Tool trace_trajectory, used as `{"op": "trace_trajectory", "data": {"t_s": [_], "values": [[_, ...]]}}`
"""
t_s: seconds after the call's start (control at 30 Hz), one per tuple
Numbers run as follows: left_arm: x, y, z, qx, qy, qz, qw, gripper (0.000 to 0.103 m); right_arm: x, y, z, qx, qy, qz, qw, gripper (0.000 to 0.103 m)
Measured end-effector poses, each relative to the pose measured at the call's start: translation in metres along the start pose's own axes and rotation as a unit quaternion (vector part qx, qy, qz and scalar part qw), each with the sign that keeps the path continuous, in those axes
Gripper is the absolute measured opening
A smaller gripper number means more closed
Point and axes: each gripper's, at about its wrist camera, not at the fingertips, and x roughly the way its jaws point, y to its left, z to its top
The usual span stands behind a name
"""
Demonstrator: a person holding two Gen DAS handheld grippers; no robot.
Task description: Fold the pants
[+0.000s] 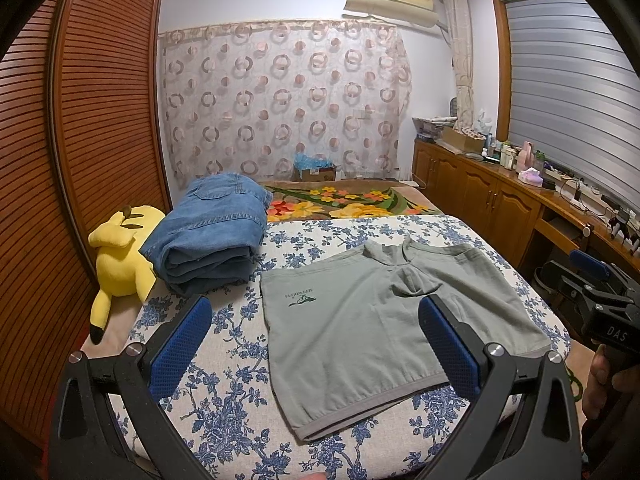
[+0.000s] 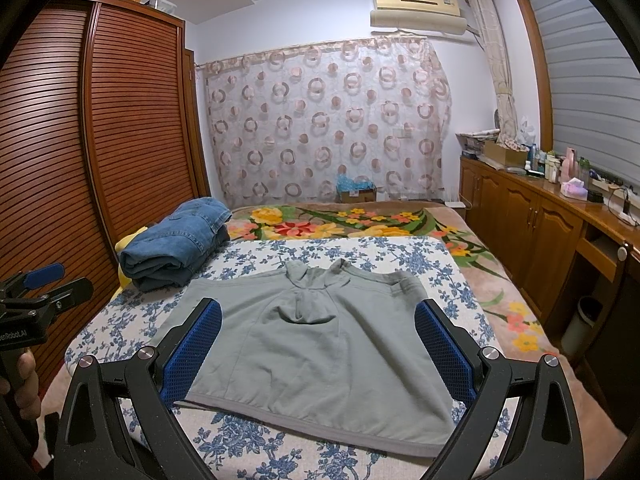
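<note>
Grey-green shorts (image 1: 360, 328) (image 2: 316, 344) lie spread flat on the blue-flowered sheet (image 1: 236, 408) (image 2: 280, 452), waistband nearest me, legs pointing away, a small logo on the left leg. My left gripper (image 1: 316, 344) hangs open above the near left part of the shorts and holds nothing. My right gripper (image 2: 318, 344) is open too, its blue pads (image 2: 192, 352) straddling the waistband from above. Each gripper shows at the edge of the other's view, held by a hand.
Folded blue jeans (image 1: 212, 232) (image 2: 176, 240) sit at the far left of the sheet beside a yellow plush toy (image 1: 120, 260). A flowered blanket (image 1: 352, 200) covers the far bed. Wardrobe doors (image 1: 92, 120) stand left, wooden cabinets (image 2: 540, 224) right.
</note>
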Motion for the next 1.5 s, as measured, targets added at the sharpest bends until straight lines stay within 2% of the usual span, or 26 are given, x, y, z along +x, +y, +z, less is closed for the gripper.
{"op": "trace_trajectory", "data": {"t_s": [0.6,0.9,1.07,1.23,1.5], "values": [[-0.003,0.002,0.006,0.002,0.009,-0.007,0.9999,0.103,-0.001,-0.001,0.000,0.000,0.002,0.000,1.000,0.098],[0.042,-0.003,0.001,0.022,0.049,-0.032,0.9980,0.103,0.012,-0.016,-0.004,-0.007,0.023,-0.010,1.000,0.098],[0.065,-0.006,0.004,0.029,0.058,-0.042,0.9970,0.103,0.023,-0.025,0.000,-0.014,0.037,-0.018,0.999,0.097],[0.084,-0.013,0.004,0.038,0.068,-0.049,0.9958,0.103,0.034,-0.034,0.009,-0.020,0.050,-0.022,0.998,0.090],[0.116,-0.025,0.012,0.051,0.085,-0.060,0.9932,0.103,0.053,-0.050,0.016,-0.011,0.079,-0.013,0.997,0.067]]}}
